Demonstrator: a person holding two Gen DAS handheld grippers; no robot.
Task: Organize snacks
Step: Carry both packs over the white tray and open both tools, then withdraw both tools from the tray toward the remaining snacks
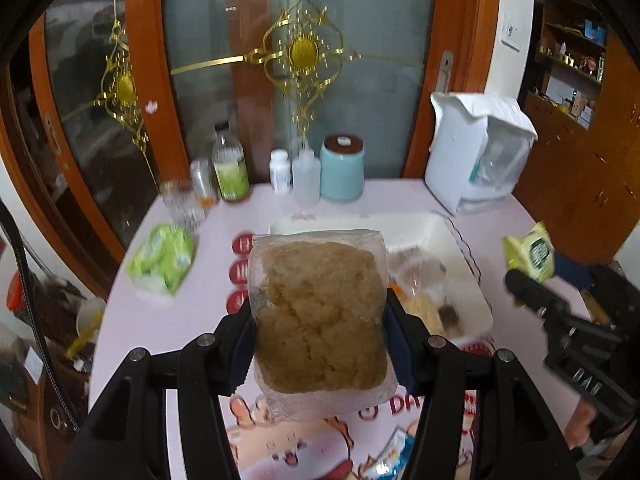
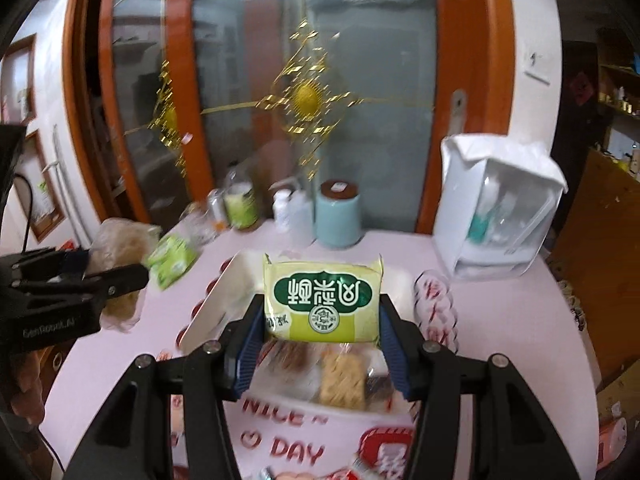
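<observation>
My left gripper [image 1: 320,320] is shut on a clear bag of brown crumbly snack [image 1: 320,316] and holds it above the table, just left of the white tray [image 1: 460,240]. My right gripper [image 2: 322,320] is shut on a yellow-green snack packet [image 2: 322,300] and holds it above the white tray [image 2: 224,292], which has several wrapped snacks in it [image 2: 344,376]. The right gripper with its packet [image 1: 530,254] shows at the right of the left wrist view. The left gripper and its bag [image 2: 116,248] show at the left of the right wrist view.
A green snack packet [image 1: 164,258] lies on the table left of the tray. Bottles [image 1: 230,168], a glass [image 1: 182,204] and a pale blue jar [image 1: 342,168] stand along the back edge. A white box-like bag [image 1: 476,156] stands at the back right. A blue wrapper [image 1: 394,454] lies near the front.
</observation>
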